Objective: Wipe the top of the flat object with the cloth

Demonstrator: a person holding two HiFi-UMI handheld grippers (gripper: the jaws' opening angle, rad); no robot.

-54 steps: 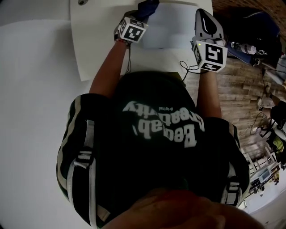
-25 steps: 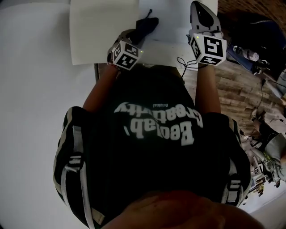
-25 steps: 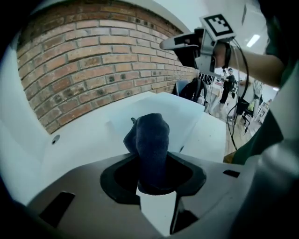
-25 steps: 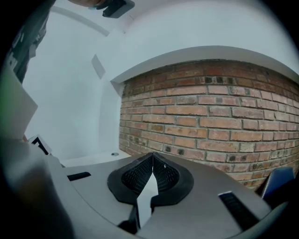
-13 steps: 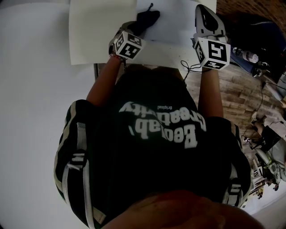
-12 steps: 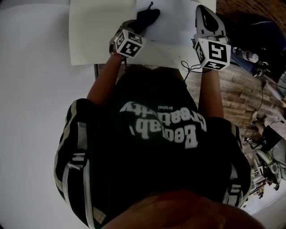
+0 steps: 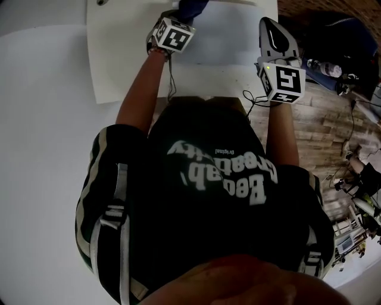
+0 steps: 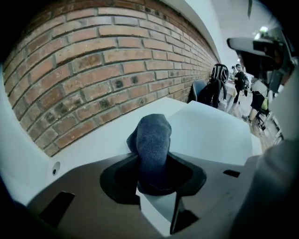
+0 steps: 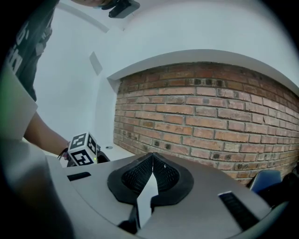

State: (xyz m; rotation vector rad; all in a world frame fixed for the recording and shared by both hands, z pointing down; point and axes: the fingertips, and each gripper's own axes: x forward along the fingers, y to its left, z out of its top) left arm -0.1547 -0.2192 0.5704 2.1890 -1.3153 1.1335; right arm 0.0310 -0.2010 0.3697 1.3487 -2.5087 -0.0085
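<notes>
Cloth (image 8: 152,135) pinched in left claw (image 8: 154,163), tip protruding.

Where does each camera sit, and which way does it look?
Head view: on the person's head, facing steeply down; shows shirt, left gripper, right gripper.
Left gripper view: rides the left gripper, looks along its fingers, shut on the blue cloth, toward brick wall.
Right gripper view: rides the right gripper, looks past shut fingers at brick wall; left forearm shows.
Shared: both gripper views see the brick wall.

The right gripper (image 9: 151,158) has its jaws pressed together, facing a brick wall (image 9: 210,116); a marker cube (image 9: 83,149) shows at left.
</notes>
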